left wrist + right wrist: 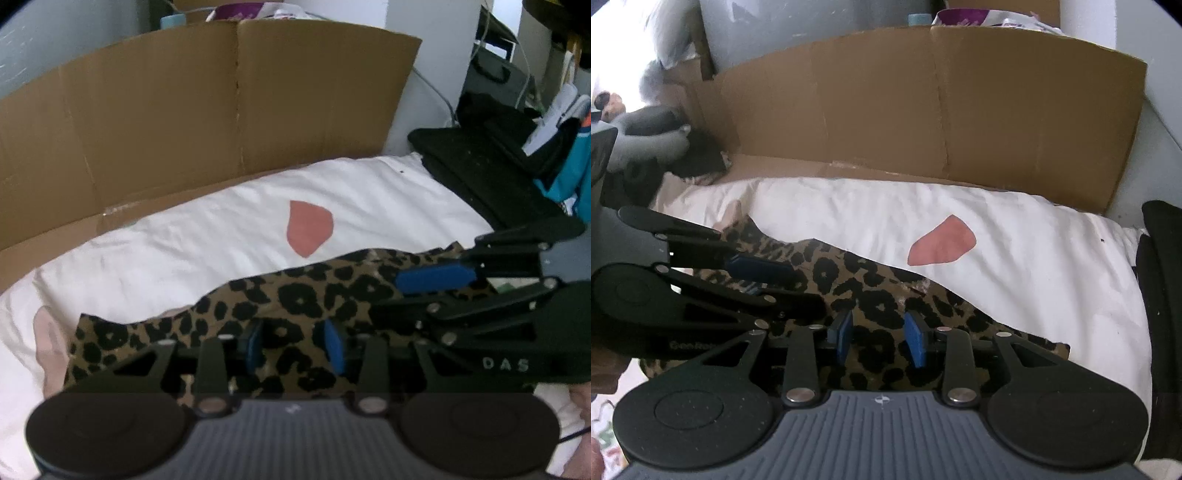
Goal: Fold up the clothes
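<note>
The leopard-print garment [295, 295] lies rumpled in a long strip across the white bedding [184, 240], under the left hand-held gripper [295, 343] and right hand-held gripper [879, 336], both with blue pads apart and holding nothing. My judgement: pinch one layer at matching edges, lifting evenly. Lettering on the grippers reads "DAS" and, partly, "GenRo"; the cardboard [221, 110] behind shows none.

A cardboard sheet [207, 107] leans against the pale wall [55, 40] behind a white-covered bed [369, 192].
</note>
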Demonstrator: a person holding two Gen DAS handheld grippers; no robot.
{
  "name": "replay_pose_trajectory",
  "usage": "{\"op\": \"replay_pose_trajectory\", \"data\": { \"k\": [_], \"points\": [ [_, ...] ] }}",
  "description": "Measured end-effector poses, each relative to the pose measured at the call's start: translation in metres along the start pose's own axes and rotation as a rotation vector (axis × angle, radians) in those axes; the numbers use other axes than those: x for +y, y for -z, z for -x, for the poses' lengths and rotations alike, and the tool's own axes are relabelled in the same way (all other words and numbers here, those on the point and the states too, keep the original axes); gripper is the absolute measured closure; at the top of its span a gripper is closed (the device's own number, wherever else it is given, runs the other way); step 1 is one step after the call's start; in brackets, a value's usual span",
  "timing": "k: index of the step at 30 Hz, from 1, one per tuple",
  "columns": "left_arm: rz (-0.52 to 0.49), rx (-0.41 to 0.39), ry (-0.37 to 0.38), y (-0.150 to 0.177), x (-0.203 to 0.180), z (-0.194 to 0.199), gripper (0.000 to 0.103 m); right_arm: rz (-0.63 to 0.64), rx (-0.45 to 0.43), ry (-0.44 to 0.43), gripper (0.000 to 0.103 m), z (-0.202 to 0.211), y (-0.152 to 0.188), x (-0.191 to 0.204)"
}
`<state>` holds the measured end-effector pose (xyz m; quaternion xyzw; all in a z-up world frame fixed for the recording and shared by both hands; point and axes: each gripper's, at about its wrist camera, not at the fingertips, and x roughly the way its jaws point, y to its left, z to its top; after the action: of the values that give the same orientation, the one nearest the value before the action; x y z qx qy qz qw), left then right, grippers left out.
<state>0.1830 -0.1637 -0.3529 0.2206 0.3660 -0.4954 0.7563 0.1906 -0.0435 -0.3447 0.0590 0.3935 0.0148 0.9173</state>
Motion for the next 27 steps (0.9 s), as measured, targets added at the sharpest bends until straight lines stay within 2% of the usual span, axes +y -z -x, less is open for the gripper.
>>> {"op": "replay_pose_trajectory", "data": {
  "k": [3,7,19,20,23,25,27],
  "points": [
    [-0.014,-0.002,0.002,0.000,0.002,-0.003,0.059,0.015,0.004,0.008,0.065,-0.006,0.000,-0.001],
    [0.022,0.000,0.008,-0.001,0.008,-0.010,0.057,0.025,0.008,0.016,0.065,-0.013,-0.002,-0.003],
    [0.072,0.017,0.015,-0.006,0.016,-0.029,0.064,0.008,0.034,0.019,0.069,-0.040,-0.009,-0.011],
    [0.064,0.016,0.014,-0.007,0.016,-0.027,0.066,0.003,0.034,0.018,0.069,-0.041,-0.009,-0.012],
    [0.058,0.000,0.028,-0.009,0.014,-0.017,0.084,-0.006,0.035,0.017,0.069,-0.045,-0.010,-0.012],
    [0.057,-0.005,0.055,-0.009,0.013,-0.013,0.086,-0.002,0.034,0.017,0.069,-0.046,-0.010,-0.012],
    [0.062,0.014,0.073,-0.007,0.013,-0.016,0.082,-0.017,0.031,0.007,0.069,-0.046,-0.010,-0.016]
  ]
}}
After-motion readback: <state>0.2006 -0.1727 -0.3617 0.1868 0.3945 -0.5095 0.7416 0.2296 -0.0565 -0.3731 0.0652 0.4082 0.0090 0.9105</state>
